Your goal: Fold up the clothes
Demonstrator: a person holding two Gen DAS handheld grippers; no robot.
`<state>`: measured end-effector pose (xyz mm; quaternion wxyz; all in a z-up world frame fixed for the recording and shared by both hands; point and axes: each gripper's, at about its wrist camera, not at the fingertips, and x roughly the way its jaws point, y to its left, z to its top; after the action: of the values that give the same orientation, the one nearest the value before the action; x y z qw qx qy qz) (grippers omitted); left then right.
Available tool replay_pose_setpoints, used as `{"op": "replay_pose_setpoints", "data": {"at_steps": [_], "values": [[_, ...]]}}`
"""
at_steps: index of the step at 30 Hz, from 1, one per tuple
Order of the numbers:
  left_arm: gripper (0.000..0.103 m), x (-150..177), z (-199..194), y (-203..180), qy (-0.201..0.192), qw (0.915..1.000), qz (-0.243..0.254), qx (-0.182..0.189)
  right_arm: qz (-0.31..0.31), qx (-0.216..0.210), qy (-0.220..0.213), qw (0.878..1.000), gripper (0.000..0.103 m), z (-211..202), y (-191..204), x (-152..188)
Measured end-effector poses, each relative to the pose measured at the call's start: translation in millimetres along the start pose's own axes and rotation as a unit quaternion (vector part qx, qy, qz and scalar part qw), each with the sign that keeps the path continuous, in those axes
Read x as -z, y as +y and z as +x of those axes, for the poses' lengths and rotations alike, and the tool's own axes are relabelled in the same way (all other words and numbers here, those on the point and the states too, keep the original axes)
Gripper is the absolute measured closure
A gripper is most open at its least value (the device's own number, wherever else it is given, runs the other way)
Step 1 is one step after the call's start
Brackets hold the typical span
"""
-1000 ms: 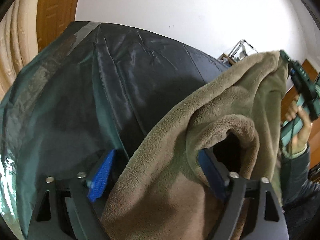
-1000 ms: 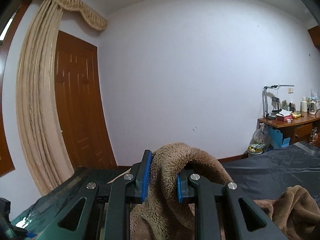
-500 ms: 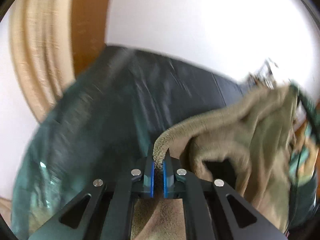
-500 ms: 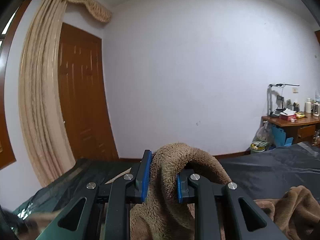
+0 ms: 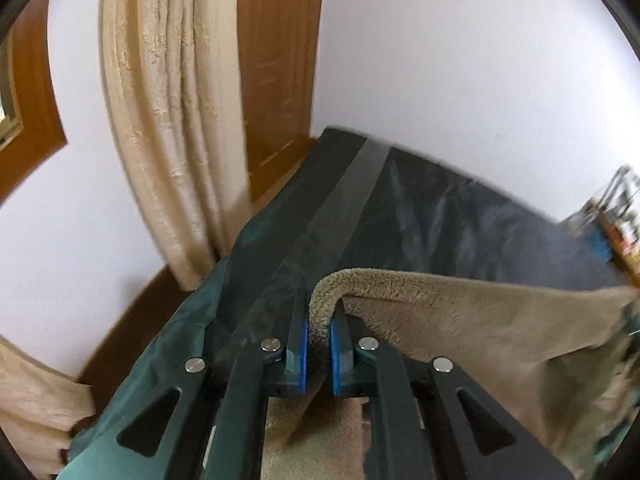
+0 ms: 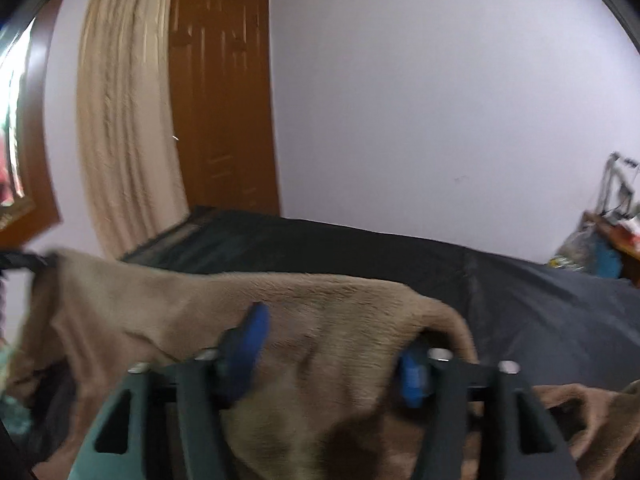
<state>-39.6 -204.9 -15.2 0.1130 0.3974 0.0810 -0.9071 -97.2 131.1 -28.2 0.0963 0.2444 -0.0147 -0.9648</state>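
Observation:
A brown fleece garment [image 5: 460, 320] hangs stretched over the dark bed cover [image 5: 440, 220]. My left gripper [image 5: 318, 320] is shut on a folded edge of it, the cloth pinched between the blue pads. In the right wrist view the same garment [image 6: 192, 304] spreads wide to the left. My right gripper [image 6: 332, 344] is opening. Its blue pads [image 6: 250, 336] stand far apart, and the fleece lies loose between and over them, not pressed. The right pad is partly hidden under the cloth.
A beige curtain [image 5: 160, 120] and a brown wooden door [image 5: 280, 60] stand beyond the bed's far left corner. A cluttered desk [image 6: 612, 224] sits against the white wall at the right. Another bunch of fleece [image 6: 600, 412] lies at the lower right.
The left gripper has shut on the garment's edge and swung left toward the curtain. The right gripper's jaws have spread apart and it has dropped lower, with the fleece now pulled out wide.

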Motion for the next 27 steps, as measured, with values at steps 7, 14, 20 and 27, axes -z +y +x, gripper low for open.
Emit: {"op": "replay_pose_setpoints", "data": {"at_steps": [7,14,20,27], "values": [[0.064,3,3,8,0.022,0.9989,-0.025,-0.034,0.101,-0.03,-0.011,0.994,0.035,-15,-41,-12],[0.056,3,-15,11,0.023,0.9974,-0.057,-0.036,0.138,0.002,-0.027,0.99,0.034,-28,-65,-21],[0.056,3,-32,3,0.004,0.9973,-0.065,-0.033,0.148,0.067,-0.037,0.986,0.034,-45,-82,-28],[0.032,-8,-62,37,-0.036,0.9855,-0.155,-0.06,0.182,0.081,-0.044,0.979,0.034,-56,-101,-30]]}}
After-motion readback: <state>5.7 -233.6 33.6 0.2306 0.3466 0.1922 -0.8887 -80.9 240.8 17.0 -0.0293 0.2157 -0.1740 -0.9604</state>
